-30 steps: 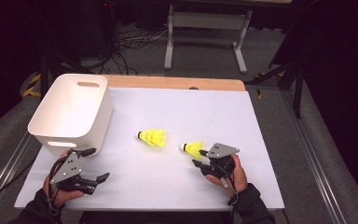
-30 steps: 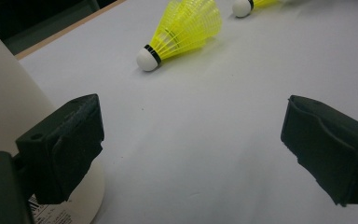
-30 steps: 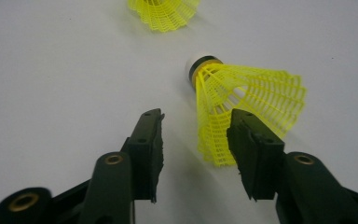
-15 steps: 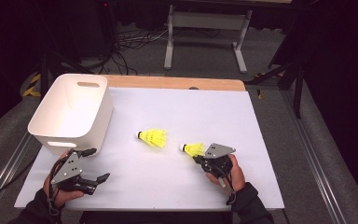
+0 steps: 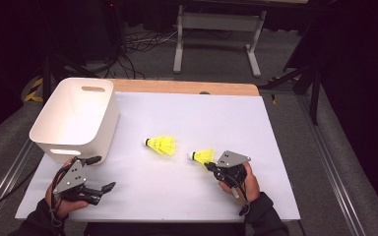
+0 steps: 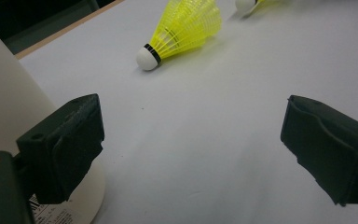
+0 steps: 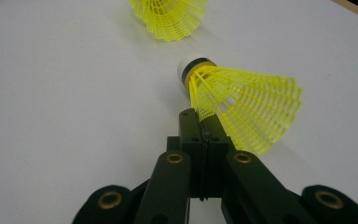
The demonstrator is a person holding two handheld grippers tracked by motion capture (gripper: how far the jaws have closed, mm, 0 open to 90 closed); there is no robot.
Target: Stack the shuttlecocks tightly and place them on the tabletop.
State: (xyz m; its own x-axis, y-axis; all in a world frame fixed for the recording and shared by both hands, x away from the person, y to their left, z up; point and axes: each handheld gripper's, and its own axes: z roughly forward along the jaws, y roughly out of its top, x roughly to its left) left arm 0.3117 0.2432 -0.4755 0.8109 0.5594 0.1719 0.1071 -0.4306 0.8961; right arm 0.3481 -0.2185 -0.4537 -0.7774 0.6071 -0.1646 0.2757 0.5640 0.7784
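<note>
Two yellow shuttlecocks with white corks lie on the white mat. My right gripper is shut on the skirt edge of the nearer shuttlecock, whose cork points away from the hand. The other shuttlecock lies free a little to its left, mid-mat. At the mat's front left, beside the bin's near corner, my left gripper is open with nothing between its jaws.
A white plastic bin with handle slots stands at the left of the mat. The wooden table edge runs along the back. Beyond it are a metal stand and cables on the floor.
The right gripper's jaws have come together on the shuttlecock's skirt. Both hands and the shuttlecocks stay where they were.
</note>
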